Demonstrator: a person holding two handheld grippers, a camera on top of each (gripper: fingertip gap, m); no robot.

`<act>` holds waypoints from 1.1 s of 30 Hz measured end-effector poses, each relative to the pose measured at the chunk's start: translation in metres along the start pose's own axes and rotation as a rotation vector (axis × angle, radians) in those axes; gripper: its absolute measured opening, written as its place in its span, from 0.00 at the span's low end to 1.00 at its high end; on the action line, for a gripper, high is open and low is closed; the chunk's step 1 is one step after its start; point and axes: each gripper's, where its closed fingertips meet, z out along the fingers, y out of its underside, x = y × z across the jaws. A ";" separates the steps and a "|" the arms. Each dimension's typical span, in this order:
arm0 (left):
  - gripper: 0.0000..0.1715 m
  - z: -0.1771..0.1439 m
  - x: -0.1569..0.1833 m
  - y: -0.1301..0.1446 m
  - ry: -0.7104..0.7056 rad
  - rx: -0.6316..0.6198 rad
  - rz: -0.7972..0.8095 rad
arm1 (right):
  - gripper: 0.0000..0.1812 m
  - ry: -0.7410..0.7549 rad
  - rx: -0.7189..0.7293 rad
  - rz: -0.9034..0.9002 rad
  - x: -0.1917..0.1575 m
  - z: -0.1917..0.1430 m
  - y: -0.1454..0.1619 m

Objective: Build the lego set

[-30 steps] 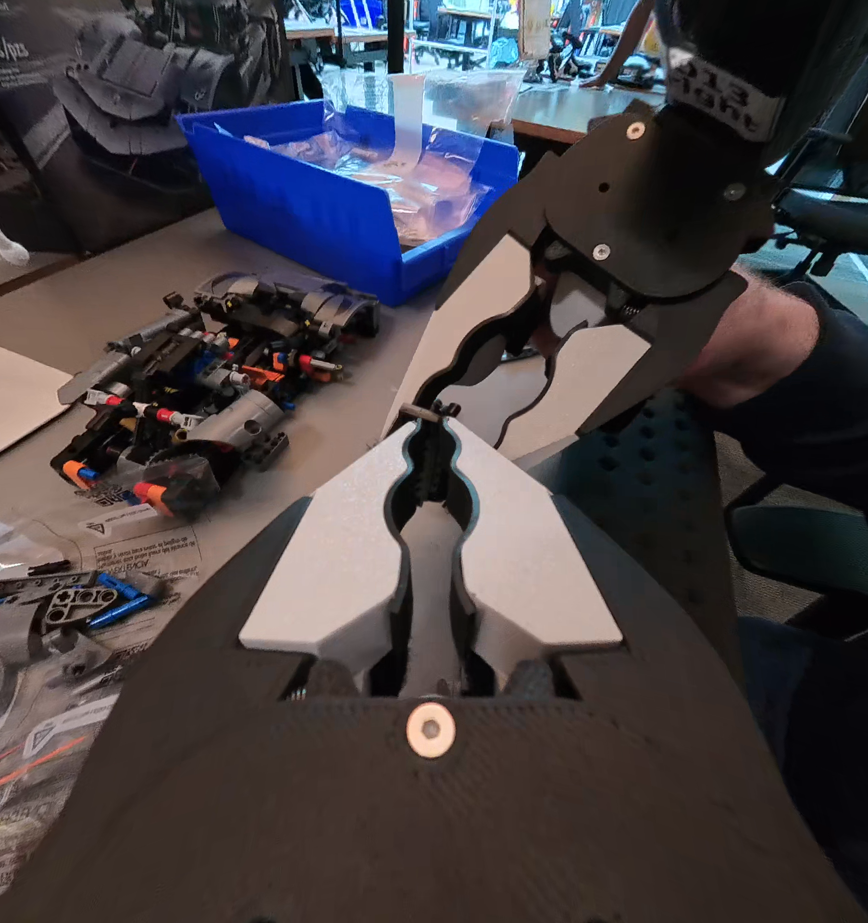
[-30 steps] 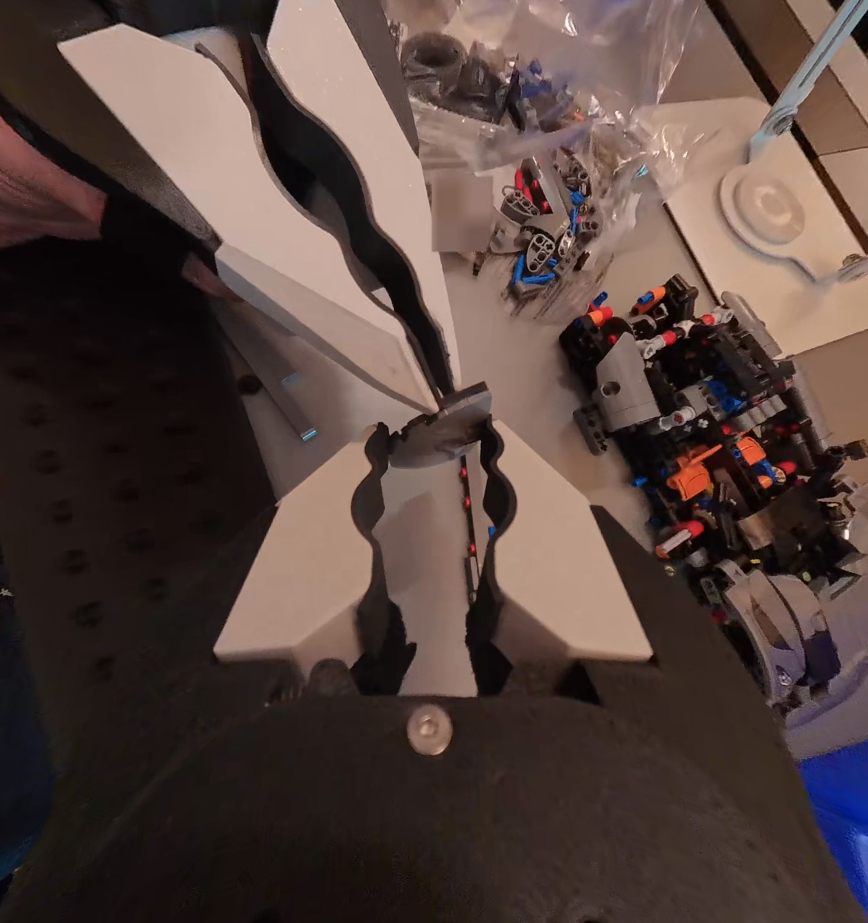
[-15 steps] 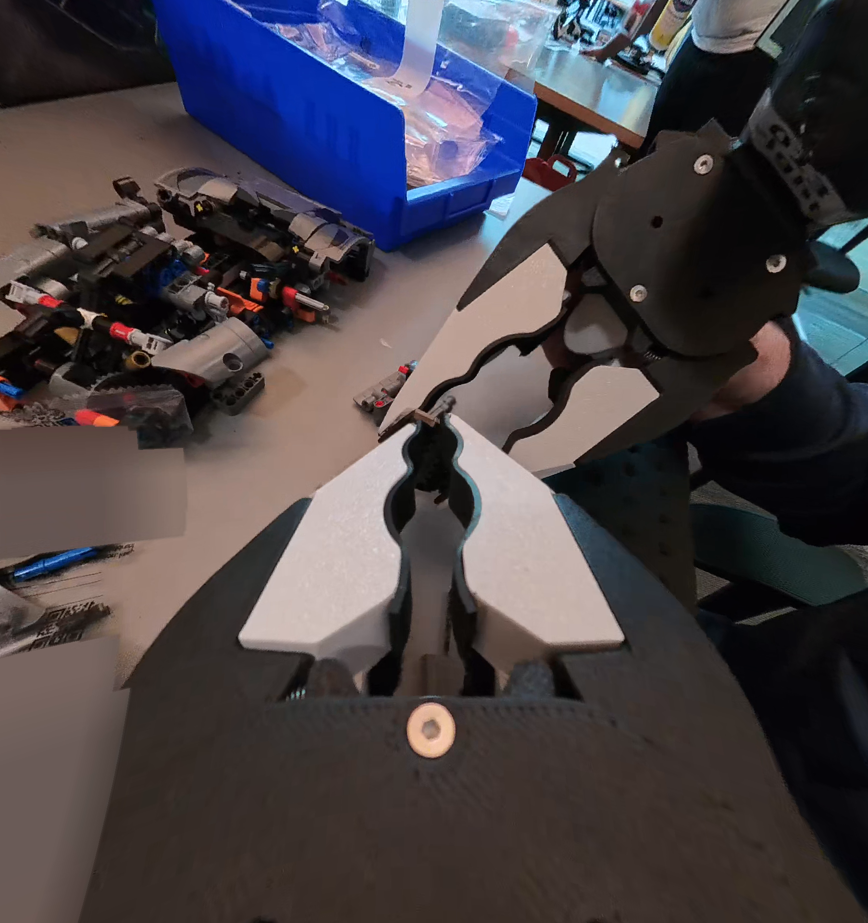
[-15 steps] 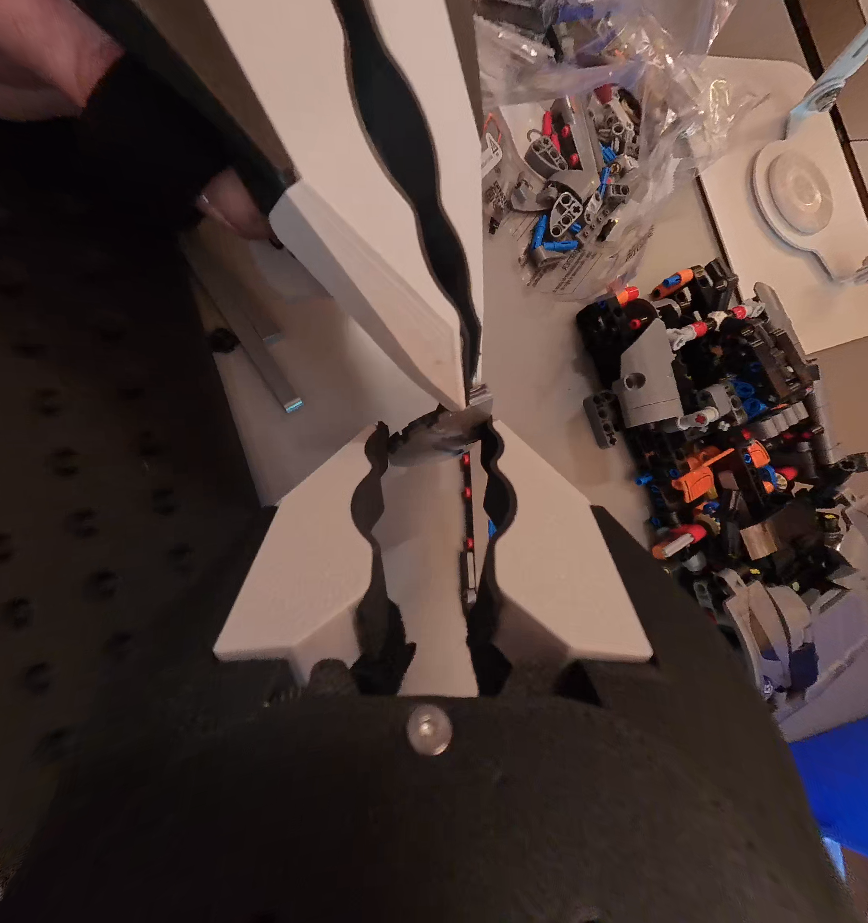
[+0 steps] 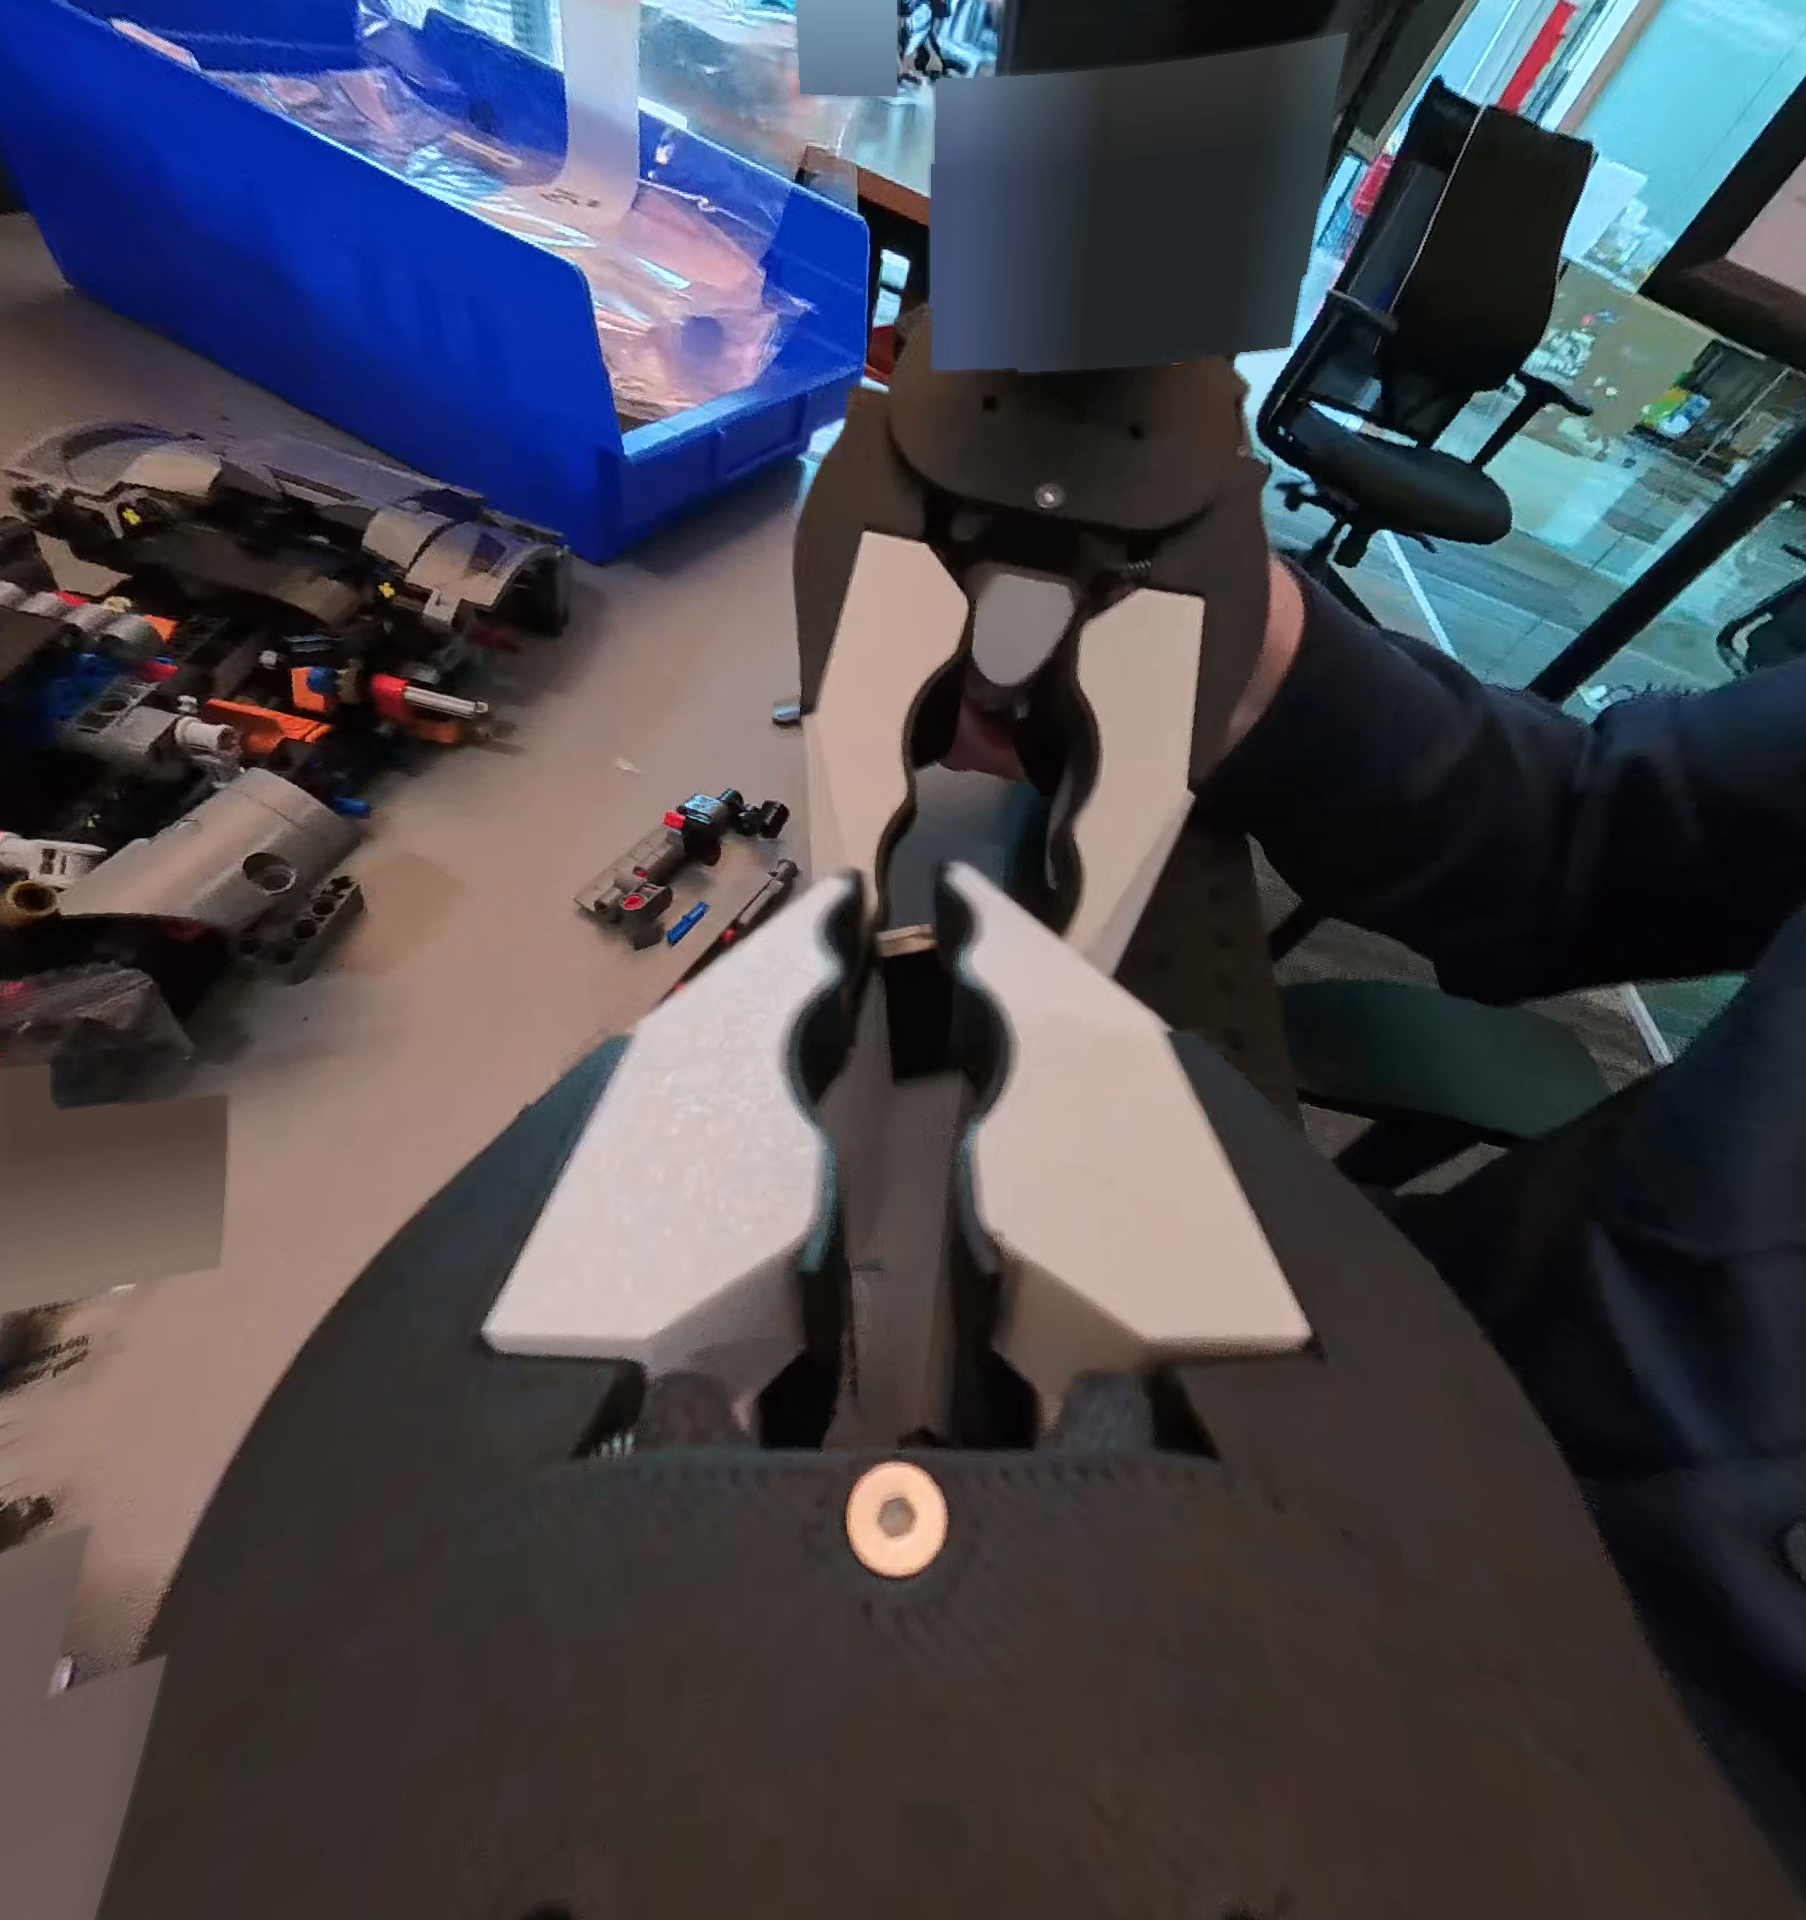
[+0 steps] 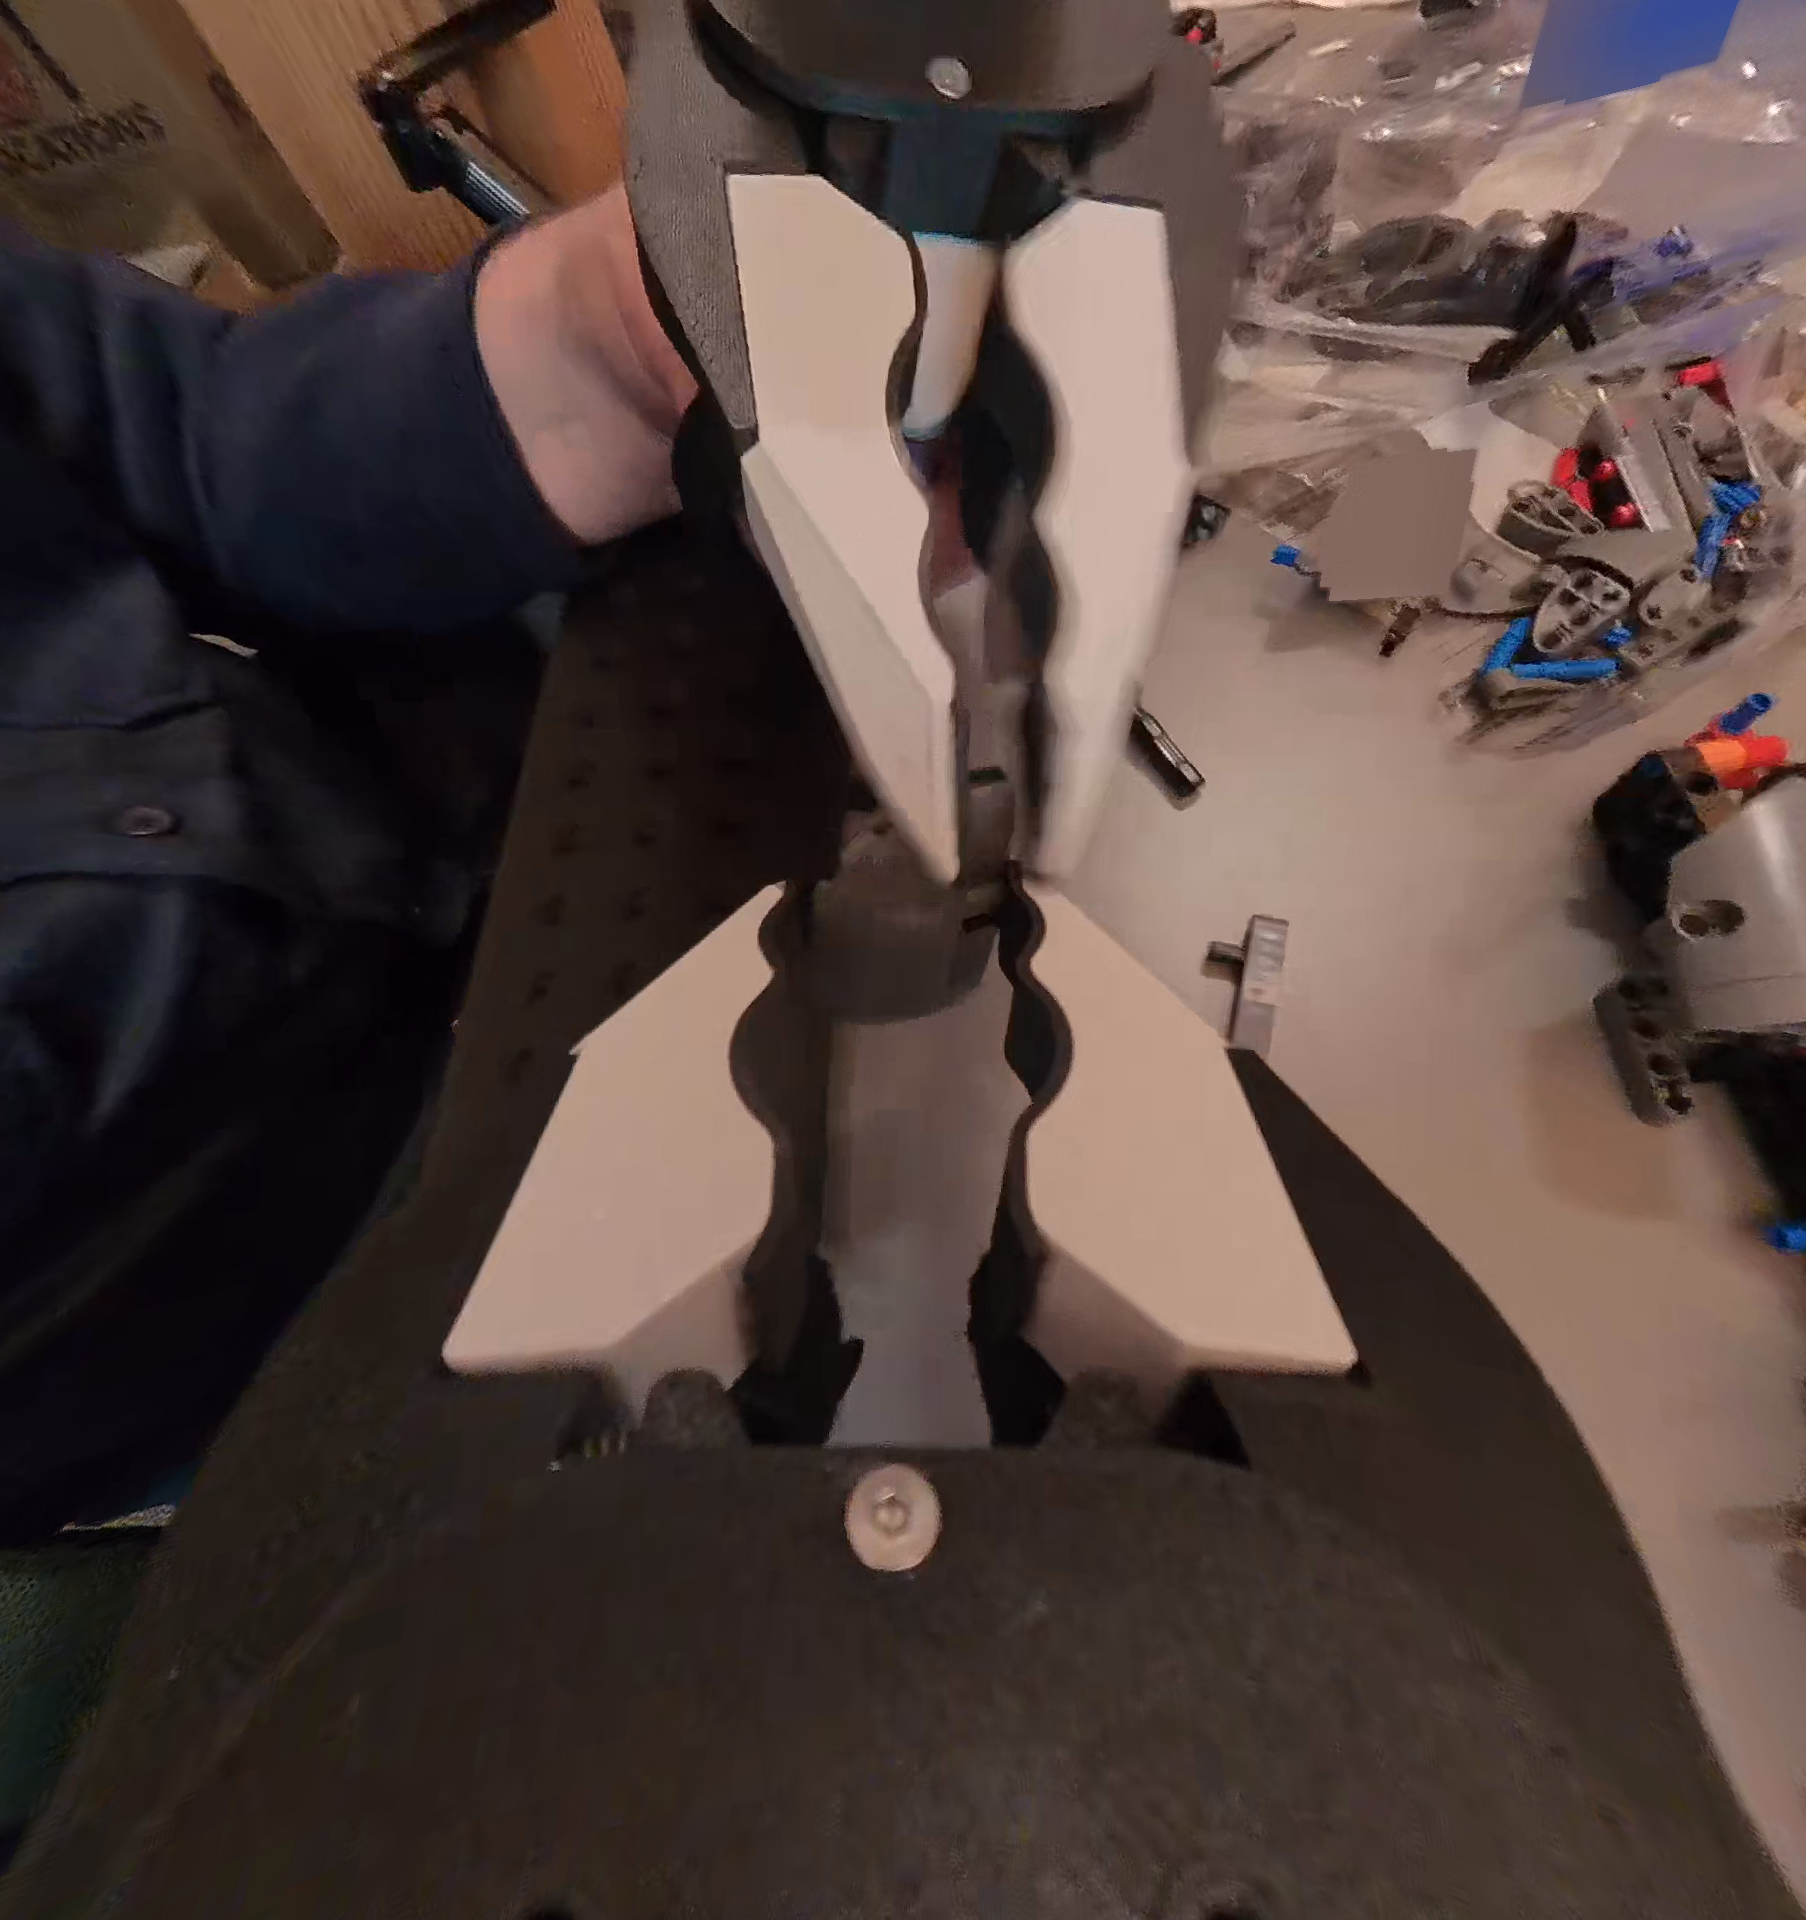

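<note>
Far left on the bench (image 5: 566, 727) sits the half-built car (image 5: 213, 665), a dense knot of black, grey, orange and blue parts, with the blue bin (image 5: 379, 270) behind it holding clear bags. Moving in, a small loose sub-assembly (image 5: 675, 857) lies just ahead of the left gripper (image 5: 904, 914), whose jaws are nearly closed, pinching the edge of a small dark grey piece (image 6: 894, 951). Tip to tip with it comes the right gripper (image 6: 904, 904), jaws clamped on the rounded body of that same piece, so both grippers share it in mid-air above the bench edge. It looks light, rigid and smooth-faced plastic, likely to twist or pop out if squeezed off-centre; flat sides are the place to hold, not the curved rim. Over on the right view, bags of loose parts (image 6: 1564, 582) are spread near the far side, well apart from the held piece.
</note>
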 end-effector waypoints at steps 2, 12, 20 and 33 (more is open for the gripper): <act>0.00 -0.002 -0.003 0.004 -0.006 -0.019 -0.010 | 0.19 -0.026 0.011 0.025 0.000 -0.002 0.001; 0.02 -0.001 -0.009 0.024 -0.050 -0.129 0.036 | 0.19 -0.026 -0.024 0.080 0.007 0.001 0.013; 0.15 -0.016 0.025 -0.004 0.040 0.010 0.327 | 0.19 -0.352 0.205 0.225 -0.018 -0.025 -0.018; 0.06 -0.002 0.004 0.022 -0.116 -0.173 0.393 | 0.11 -0.098 0.192 0.153 0.003 -0.025 -0.015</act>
